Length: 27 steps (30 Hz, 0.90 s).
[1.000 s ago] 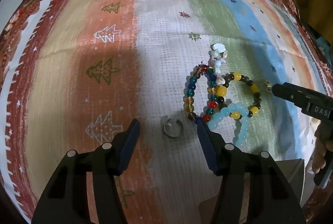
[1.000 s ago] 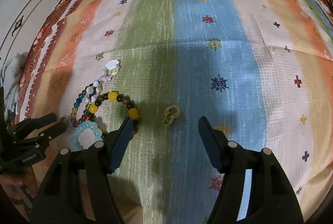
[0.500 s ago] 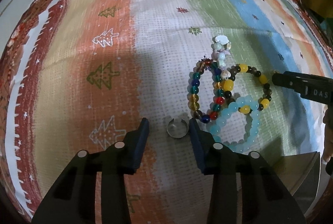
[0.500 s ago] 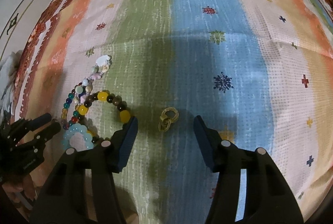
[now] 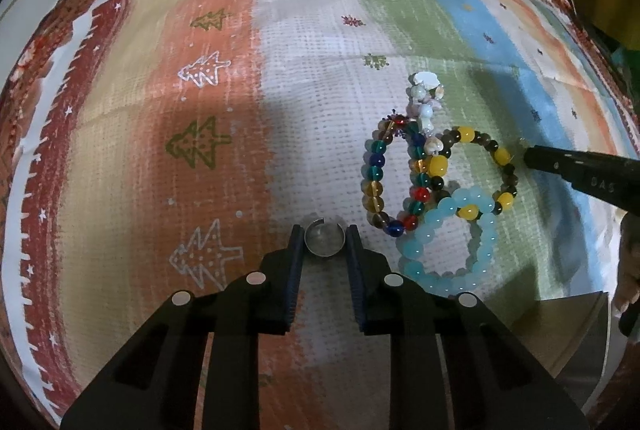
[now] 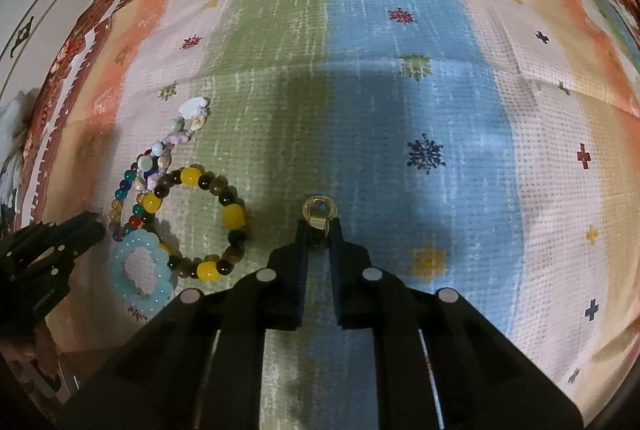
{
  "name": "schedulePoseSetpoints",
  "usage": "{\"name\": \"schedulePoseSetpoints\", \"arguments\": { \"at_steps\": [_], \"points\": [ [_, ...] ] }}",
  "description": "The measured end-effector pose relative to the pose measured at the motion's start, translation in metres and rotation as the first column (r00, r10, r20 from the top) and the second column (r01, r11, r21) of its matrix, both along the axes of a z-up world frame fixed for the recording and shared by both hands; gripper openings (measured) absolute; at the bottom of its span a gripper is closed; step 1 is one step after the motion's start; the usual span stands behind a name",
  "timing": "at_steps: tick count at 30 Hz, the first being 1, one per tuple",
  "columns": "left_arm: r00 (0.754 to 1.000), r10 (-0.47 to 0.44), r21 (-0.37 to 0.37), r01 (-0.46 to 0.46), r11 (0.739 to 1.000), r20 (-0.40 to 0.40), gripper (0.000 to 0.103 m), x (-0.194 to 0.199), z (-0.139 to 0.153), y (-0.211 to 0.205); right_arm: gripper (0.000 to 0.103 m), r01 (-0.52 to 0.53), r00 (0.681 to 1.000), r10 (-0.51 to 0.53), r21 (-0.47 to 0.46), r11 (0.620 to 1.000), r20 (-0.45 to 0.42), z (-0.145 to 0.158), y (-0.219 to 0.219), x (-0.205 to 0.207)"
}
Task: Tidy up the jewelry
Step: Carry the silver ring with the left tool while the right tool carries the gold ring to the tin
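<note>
A silver ring [image 5: 324, 239] is pinched between the narrowed jaws of the left gripper [image 5: 325, 242] on the striped cloth [image 5: 224, 78]. A gold earring [image 6: 319, 216] is clamped by the right gripper [image 6: 319, 230]. Either small piece could slip sideways when lifted, and the nearby beaded bracelets [image 5: 436, 186] could be snagged.

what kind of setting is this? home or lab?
Probably a home: a table or bed under a striped printed cloth with a floral border, loose bead bracelets on it, and what looks like a tiled floor past the edge. No lab fixtures show.
</note>
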State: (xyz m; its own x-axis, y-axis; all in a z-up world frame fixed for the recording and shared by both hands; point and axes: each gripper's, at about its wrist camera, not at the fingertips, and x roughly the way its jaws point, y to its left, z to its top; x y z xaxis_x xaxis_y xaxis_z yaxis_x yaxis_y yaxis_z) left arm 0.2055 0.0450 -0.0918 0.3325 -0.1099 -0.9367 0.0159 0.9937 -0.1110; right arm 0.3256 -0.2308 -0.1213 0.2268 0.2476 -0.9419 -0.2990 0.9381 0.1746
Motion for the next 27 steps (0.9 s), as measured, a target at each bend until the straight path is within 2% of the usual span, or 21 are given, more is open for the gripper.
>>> {"name": "schedulePoseSetpoints", "arguments": {
  "at_steps": [12,16,27],
  "points": [
    [1.000,0.026,-0.109,-0.025,0.994,0.016,0.021,-0.006,0.013,0.005,0.011,-0.019,1.000,0.018,0.040,0.999,0.023,0.017,0.001,-0.010],
    [0.999,0.028,-0.095,-0.025,0.995,0.034,0.021,-0.011,0.017,0.004,0.011,-0.048,0.998,0.046,0.052,0.997,0.043,0.024,0.006,-0.018],
    [0.997,0.042,-0.115,-0.034,0.993,0.064,0.021,-0.025,0.028,0.002,0.011,-0.118,0.988,0.110,0.071,0.990,0.109,0.048,0.013,-0.047]
  ]
}}
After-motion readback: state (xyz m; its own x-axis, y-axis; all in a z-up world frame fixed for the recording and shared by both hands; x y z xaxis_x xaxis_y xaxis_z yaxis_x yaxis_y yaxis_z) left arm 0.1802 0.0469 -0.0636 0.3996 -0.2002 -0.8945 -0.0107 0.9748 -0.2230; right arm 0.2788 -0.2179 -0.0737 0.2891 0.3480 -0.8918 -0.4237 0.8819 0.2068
